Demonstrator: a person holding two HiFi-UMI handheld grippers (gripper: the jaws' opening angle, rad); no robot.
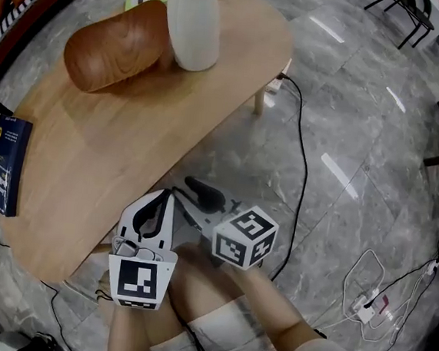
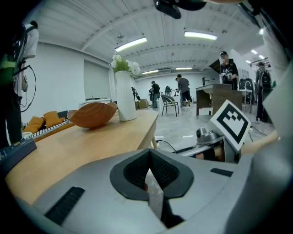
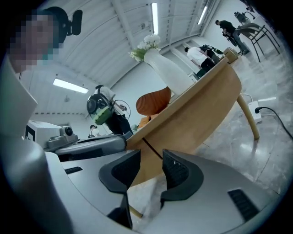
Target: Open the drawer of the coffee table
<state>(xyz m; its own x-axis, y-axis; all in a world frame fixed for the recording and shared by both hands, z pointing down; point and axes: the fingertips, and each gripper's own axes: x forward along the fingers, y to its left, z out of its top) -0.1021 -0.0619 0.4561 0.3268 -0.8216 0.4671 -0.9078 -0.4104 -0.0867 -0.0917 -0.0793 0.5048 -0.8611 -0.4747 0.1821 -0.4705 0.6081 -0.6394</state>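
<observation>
The oval wooden coffee table (image 1: 130,139) fills the upper left of the head view. My two grippers hang just off its near edge. The left gripper (image 1: 165,198) is shut with nothing between its pads, which meet in the left gripper view (image 2: 149,157), and the tabletop (image 2: 91,146) stretches away at its left. The right gripper (image 1: 202,195) is open and empty. In the right gripper view its jaws (image 3: 151,160) point at the table's wooden side face (image 3: 201,109) from a little way off. A dark seam (image 3: 152,149) crosses that face. No drawer handle shows.
On the table stand a wooden bowl (image 1: 116,45) and a white vase (image 1: 194,22), and a blue book (image 1: 4,166) overhangs the left edge. A black cable (image 1: 302,163) runs over the grey floor to a power strip (image 1: 369,305). My knees (image 1: 228,326) are below the grippers.
</observation>
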